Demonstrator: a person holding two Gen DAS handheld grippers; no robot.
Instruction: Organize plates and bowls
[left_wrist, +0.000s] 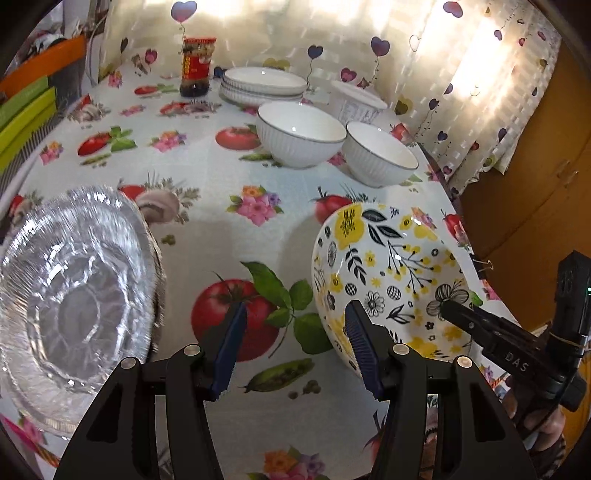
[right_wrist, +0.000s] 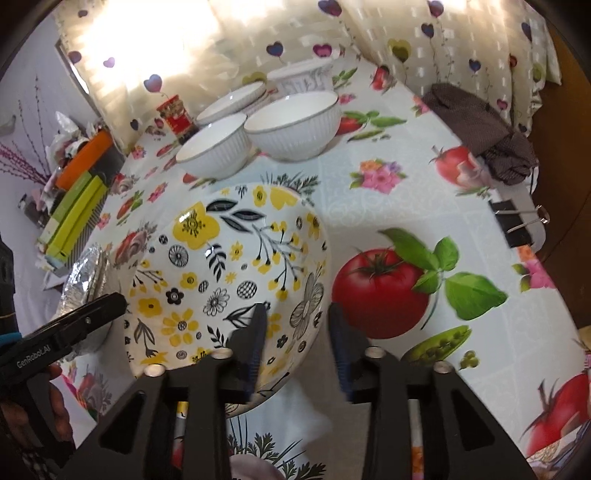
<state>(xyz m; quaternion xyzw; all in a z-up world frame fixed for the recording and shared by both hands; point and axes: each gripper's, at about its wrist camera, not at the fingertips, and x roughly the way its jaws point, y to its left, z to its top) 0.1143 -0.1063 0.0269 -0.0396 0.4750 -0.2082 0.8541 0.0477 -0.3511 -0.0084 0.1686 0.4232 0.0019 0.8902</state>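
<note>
A yellow-and-black flowered bowl (left_wrist: 391, 280) is tilted up on the tablecloth; it also shows in the right wrist view (right_wrist: 229, 273). My right gripper (right_wrist: 297, 332) straddles its near rim, one finger inside and one outside, jaws still apart. My left gripper (left_wrist: 295, 332) is open and empty between a stack of foil plates (left_wrist: 70, 306) and the flowered bowl. Two white ribbed bowls (left_wrist: 301, 134) (left_wrist: 380, 153) stand further back, with a stack of white plates (left_wrist: 264, 85) and a white ribbed container (left_wrist: 356, 101) behind them.
A red-labelled bottle (left_wrist: 197, 66) stands at the back. Green and orange boxes (left_wrist: 26, 110) line the left edge. A brown cloth (right_wrist: 480, 129) and binder clip (right_wrist: 521, 221) lie at the right table edge. Curtains hang behind.
</note>
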